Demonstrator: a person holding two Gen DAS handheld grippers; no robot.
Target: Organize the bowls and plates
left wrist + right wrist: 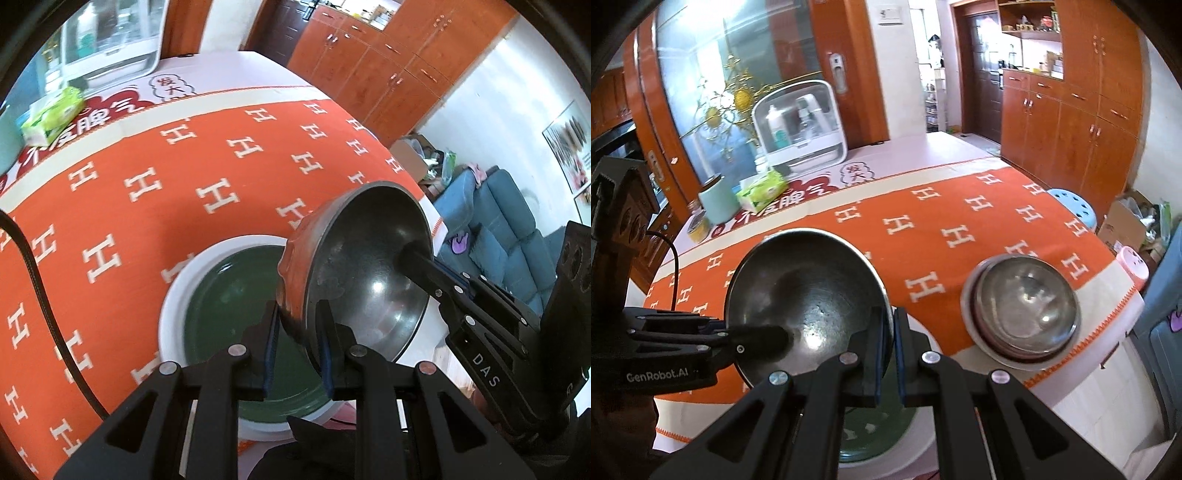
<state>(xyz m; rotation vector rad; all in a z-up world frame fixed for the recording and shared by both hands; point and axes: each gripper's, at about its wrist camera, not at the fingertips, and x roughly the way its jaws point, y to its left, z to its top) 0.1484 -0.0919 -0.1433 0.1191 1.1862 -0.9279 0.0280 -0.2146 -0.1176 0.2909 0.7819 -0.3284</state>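
Note:
A steel bowl is held tilted in the air above a green plate with a white rim. My left gripper is shut on the bowl's rim. My right gripper is shut on the opposite rim of the same bowl. Each gripper shows in the other's view, one finger inside the bowl. The green plate lies under the bowl at the table's near edge. Stacked steel bowls sit on the cloth to the right.
The table has an orange cloth with white H marks. At the far end stand a tissue pack, a pale green canister, a tin and a white storage case. A blue sofa and wooden cabinets lie beyond.

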